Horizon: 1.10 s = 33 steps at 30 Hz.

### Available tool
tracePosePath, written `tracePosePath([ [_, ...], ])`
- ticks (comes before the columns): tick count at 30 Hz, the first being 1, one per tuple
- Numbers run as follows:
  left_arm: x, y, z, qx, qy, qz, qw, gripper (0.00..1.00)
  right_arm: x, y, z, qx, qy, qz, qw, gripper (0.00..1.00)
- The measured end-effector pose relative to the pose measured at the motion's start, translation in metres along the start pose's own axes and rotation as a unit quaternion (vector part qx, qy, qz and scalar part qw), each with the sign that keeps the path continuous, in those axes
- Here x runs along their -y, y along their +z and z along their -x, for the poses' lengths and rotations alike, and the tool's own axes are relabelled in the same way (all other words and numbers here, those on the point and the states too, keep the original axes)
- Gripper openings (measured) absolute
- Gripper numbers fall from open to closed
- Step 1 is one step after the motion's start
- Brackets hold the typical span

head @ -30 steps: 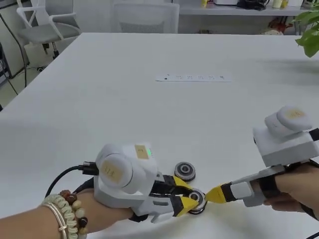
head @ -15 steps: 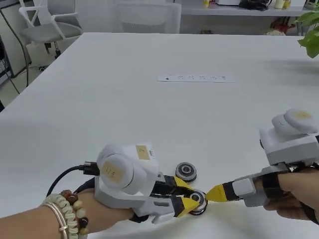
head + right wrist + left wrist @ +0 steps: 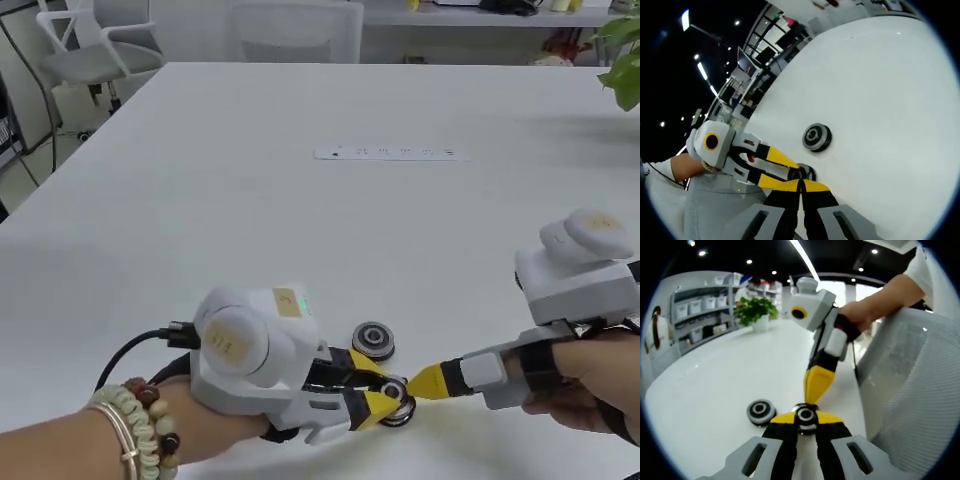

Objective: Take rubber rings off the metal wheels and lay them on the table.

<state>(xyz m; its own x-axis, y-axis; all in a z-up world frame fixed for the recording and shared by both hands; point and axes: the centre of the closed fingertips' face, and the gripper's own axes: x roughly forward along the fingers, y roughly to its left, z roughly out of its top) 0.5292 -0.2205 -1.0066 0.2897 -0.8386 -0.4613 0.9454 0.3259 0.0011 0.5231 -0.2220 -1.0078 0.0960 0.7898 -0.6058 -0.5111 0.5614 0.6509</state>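
The left gripper pinches a metal wheel between its two yellow fingers; in the left gripper view the wheel sits upright between the tips, one finger on each flat side. The right gripper comes from the opposite side, its fingers pressed together into one point, and this point touches the dark rim of the held wheel. I cannot tell if any rubber is caught between these fingers. In the right gripper view the held wheel is just above the closed tips, with the left gripper reaching in from the left. A second wheel lies flat on the table, just beside the grippers and not touching them, and its rubber ring is on it. The table is white and smooth. Farther away on it lies a white power strip. Behind the table stand an office chair and a green plant, and shelves with boxes line the wall.
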Motion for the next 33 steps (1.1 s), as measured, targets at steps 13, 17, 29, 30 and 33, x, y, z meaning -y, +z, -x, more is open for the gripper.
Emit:
tracePosePath([
  [13,-0.001,0.000,0.000,-0.002,0.001,-0.003,1.0000,0.14,-0.012,0.007,-0.005,0.004,0.013,0.051,0.9986,0.00],
  [17,0.000,0.000,-0.001,-0.002,0.002,-0.002,1.0000,0.14,-0.004,0.003,-0.004,0.001,0.011,0.022,0.9997,0.00],
  [29,-0.002,0.012,0.006,-0.026,-0.006,-0.020,0.9994,0.19,0.004,0.008,-0.001,0.009,-0.010,0.015,0.9998,0.00],
  [30,-0.005,0.018,0.009,-0.019,-0.001,-0.017,0.9997,0.21,0.004,0.008,-0.001,0.009,-0.009,0.015,0.9998,0.00],
  [33,-0.008,0.030,0.016,-0.006,0.003,-0.008,0.9999,0.26,0.003,0.010,0.001,0.015,-0.007,0.014,0.9998,0.00],
])
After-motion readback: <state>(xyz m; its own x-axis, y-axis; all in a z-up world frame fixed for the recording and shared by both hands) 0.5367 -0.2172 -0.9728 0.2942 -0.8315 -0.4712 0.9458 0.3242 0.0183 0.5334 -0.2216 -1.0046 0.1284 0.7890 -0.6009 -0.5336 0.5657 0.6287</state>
